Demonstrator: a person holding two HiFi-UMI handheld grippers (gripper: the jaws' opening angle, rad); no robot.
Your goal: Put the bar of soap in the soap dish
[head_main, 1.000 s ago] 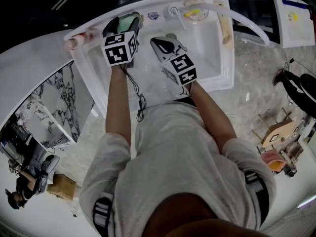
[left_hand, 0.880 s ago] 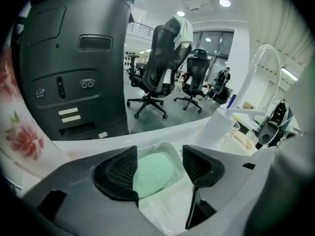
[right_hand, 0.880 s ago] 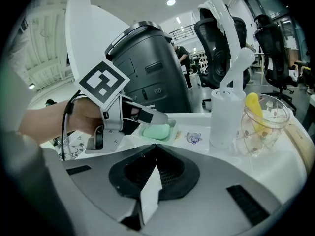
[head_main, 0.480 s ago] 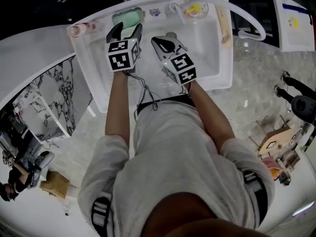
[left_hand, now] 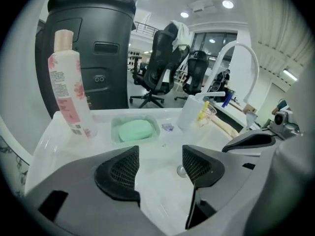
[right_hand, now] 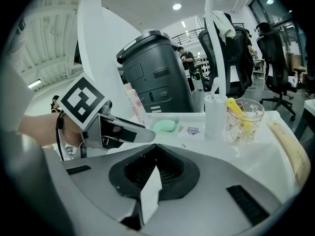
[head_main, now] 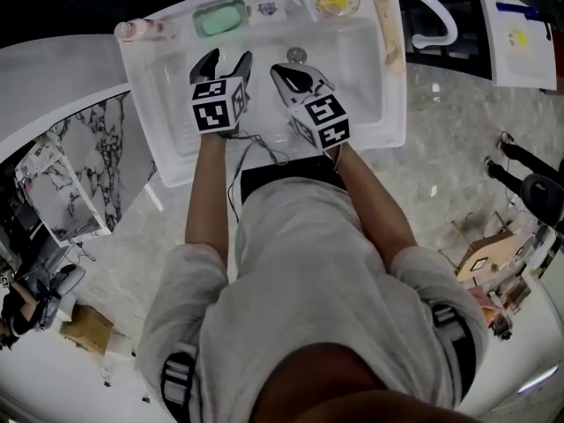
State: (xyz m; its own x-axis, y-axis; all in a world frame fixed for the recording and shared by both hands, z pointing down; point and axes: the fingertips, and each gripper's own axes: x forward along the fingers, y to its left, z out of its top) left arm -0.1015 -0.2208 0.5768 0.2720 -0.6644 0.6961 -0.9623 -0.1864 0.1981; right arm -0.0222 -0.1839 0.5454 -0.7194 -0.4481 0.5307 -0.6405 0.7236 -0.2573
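Soap (left_hand: 135, 130) in dish (left_hand: 113, 132), apart beyond spread left fingers (left_hand: 118, 173).

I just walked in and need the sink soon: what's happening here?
A person stands over the white sink with a gripper in each hand. The green soap bar already lies in the soap dish on the back rim. The left gripper hovers open and empty over the basin; the right gripper is shut on nothing beside it.

Round ceiling lights (left_hand: 227, 4) shine over black swivel chairs (left_hand: 162, 68) and tall windows (left_hand: 212, 42). A big dark bin (left_hand: 93, 48) stands behind the white sink (head_main: 357, 77). The floor (head_main: 458, 148) is pale marble.
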